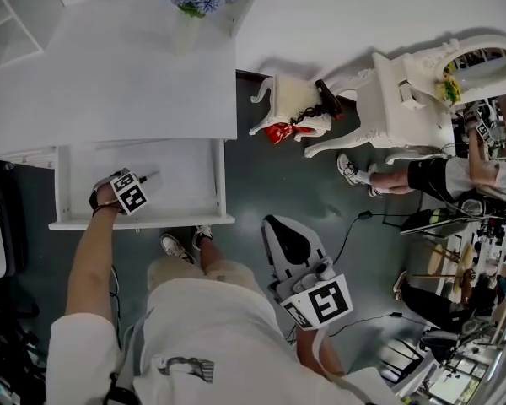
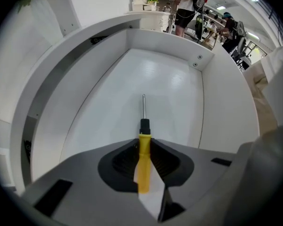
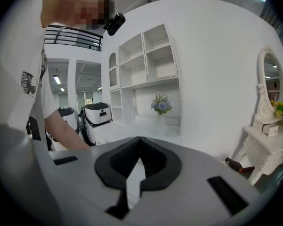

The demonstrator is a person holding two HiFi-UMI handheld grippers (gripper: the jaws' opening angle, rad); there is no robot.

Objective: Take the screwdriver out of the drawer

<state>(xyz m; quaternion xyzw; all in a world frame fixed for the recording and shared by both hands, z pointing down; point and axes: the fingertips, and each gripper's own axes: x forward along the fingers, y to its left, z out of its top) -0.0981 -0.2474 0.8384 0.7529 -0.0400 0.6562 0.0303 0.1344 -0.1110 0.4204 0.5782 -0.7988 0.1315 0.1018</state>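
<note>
The left tool [image 1: 142, 183] points straight down into the open drawer [image 1: 185, 180] of the white desk [image 1: 110, 74], with the person's left hand [image 1: 104, 197] behind its marker cube. In the left gripper view, this tool [image 2: 144, 139] has its jaws drawn in narrow on the screwdriver [image 2: 143, 149]. The dark ribbed pads press on either side of the yellow handle. The handle runs lengthwise between the jaws. Its black collar and thin metal shaft stick out past the jaw tips, away from the tool, over the bare white floor of the drawer [image 2: 170, 79]. Whether the shaft's end rests on the drawer floor I cannot tell. The drawer's side walls rise on either side of the tool and its back wall lies beyond the shaft's end.

The right tool [image 1: 282, 230] is held well apart from the drawer, in front of the person's body over the dark floor [image 1: 261, 175]. In the right gripper view, this tool [image 3: 140, 142] has its jaws together with nothing between them. Far ahead of its jaws stand a vase of blue flowers [image 3: 161, 105] and white wall shelves [image 3: 148, 55].
</note>
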